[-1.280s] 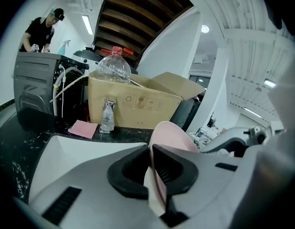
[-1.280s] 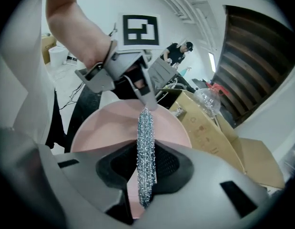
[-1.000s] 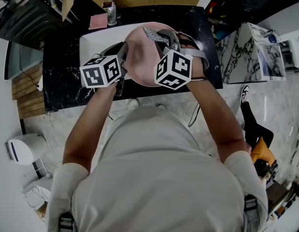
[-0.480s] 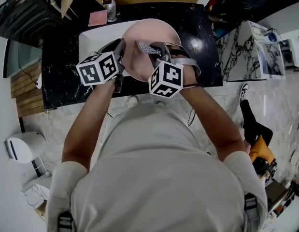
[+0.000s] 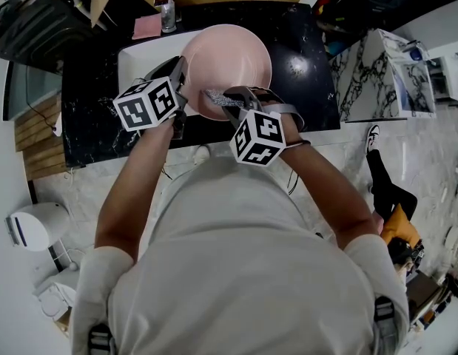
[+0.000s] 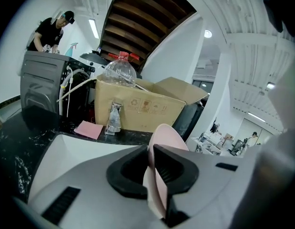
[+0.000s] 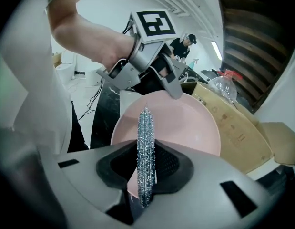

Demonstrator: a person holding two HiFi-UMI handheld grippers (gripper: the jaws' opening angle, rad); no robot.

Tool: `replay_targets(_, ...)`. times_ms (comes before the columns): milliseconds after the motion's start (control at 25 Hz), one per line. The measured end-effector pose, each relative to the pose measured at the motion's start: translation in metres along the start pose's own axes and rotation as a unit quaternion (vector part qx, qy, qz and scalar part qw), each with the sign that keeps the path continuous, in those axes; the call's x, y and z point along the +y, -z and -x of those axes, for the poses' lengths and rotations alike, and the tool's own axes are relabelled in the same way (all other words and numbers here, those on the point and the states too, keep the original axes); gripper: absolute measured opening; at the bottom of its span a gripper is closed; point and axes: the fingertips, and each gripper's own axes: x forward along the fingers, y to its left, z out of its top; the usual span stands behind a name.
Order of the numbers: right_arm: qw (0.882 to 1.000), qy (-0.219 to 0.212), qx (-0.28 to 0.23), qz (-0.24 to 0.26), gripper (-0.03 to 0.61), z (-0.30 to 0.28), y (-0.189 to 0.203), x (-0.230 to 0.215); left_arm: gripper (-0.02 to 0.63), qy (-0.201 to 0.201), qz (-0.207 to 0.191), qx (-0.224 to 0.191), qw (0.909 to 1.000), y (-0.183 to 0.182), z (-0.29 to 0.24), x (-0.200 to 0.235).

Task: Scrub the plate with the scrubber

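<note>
A pink plate [image 5: 232, 59] is held tilted over the white sink [image 5: 140, 56]. My left gripper [image 5: 182, 89] is shut on its left rim; in the left gripper view the plate's edge [image 6: 157, 144] stands pinched between the black pads [image 6: 173, 168]. My right gripper [image 5: 223, 99] is shut on a silvery steel-wool scrubber [image 5: 214, 96], at the plate's near rim. In the right gripper view the scrubber [image 7: 145, 142] stands upright between the jaws in front of the plate's face [image 7: 188, 123]. The left gripper [image 7: 172, 88] grips the plate's far edge there.
The sink is set in a black marble counter [image 5: 92, 113]. Behind it are a cardboard box [image 6: 140, 106], a small clear bottle [image 6: 113, 119] and a pink cloth [image 6: 88, 129]. A person [image 6: 48, 28] stands far off at a grey machine. A marble-patterned stand [image 5: 376, 72] is at the right.
My right gripper has carried the scrubber from the plate's far part down across its face to the near rim. The left gripper and plate have shifted only slightly.
</note>
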Motion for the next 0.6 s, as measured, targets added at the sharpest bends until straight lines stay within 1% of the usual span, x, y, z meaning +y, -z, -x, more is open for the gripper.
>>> replay_targets(80, 1.000, 0.021, -0.008, -0.008, 0.077, 0.006, -0.001, -0.014, 0.034, -0.001, -0.004, 0.000, 1.0000, 0.001, 0.000, 0.000)
replay_targets(200, 0.997, 0.072, -0.011, -0.011, 0.077, 0.017, -0.001, -0.052, 0.029, 0.002, -0.008, 0.002, 1.0000, 0.004, 0.000, -0.003)
replay_targets(320, 0.992, 0.125, 0.002, 0.006, 0.077, 0.023, 0.002, -0.091, 0.026, 0.006, -0.014, 0.005, 0.9999, 0.006, 0.001, -0.007)
replay_targets(400, 0.988, 0.151, 0.010, 0.014, 0.077, 0.023, 0.004, -0.111, 0.026, 0.009, -0.017, 0.007, 0.9998, 0.008, 0.001, -0.010)
replay_targets(480, 0.986, 0.163, 0.017, 0.011, 0.077, 0.021, 0.008, -0.123, 0.026, 0.010, -0.020, 0.008, 0.9997, 0.009, 0.002, -0.012)
replay_targets(600, 0.987, 0.156, 0.026, -0.006, 0.077, 0.015, 0.014, -0.125, 0.027, 0.010, -0.020, 0.007, 0.9997, 0.009, 0.004, -0.011)
